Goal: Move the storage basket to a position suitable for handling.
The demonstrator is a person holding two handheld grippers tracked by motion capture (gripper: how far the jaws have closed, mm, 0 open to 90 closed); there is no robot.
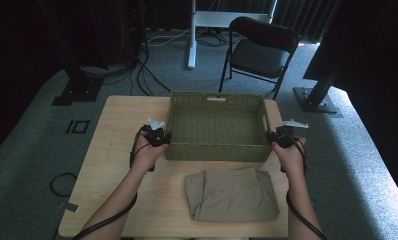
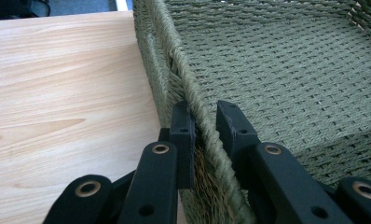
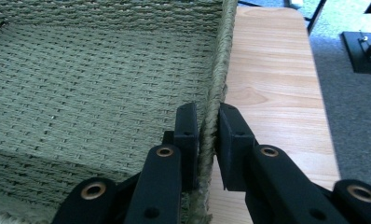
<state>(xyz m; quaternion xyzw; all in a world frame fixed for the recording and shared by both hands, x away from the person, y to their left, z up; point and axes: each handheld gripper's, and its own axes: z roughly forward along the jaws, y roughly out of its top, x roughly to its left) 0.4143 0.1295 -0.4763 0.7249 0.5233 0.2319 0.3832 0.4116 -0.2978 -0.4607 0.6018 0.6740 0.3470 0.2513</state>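
A green woven basket (image 1: 217, 151) stands empty in the middle of the wooden table (image 1: 117, 130). My left gripper (image 1: 163, 139) is shut on the basket's left rim (image 2: 193, 100) near its front corner, one jaw inside and one outside the wall. My right gripper (image 1: 273, 136) is shut on the right rim (image 3: 217, 79) in the same way, one jaw on each side. Folded khaki shorts (image 1: 232, 194) lie on the table in front of the basket, between my forearms.
A black folding chair (image 1: 259, 52) and a white desk leg (image 1: 192, 35) stand on the carpet beyond the table. Black stand bases (image 1: 317, 100) sit at the far right and far left. Cables trail across the floor.
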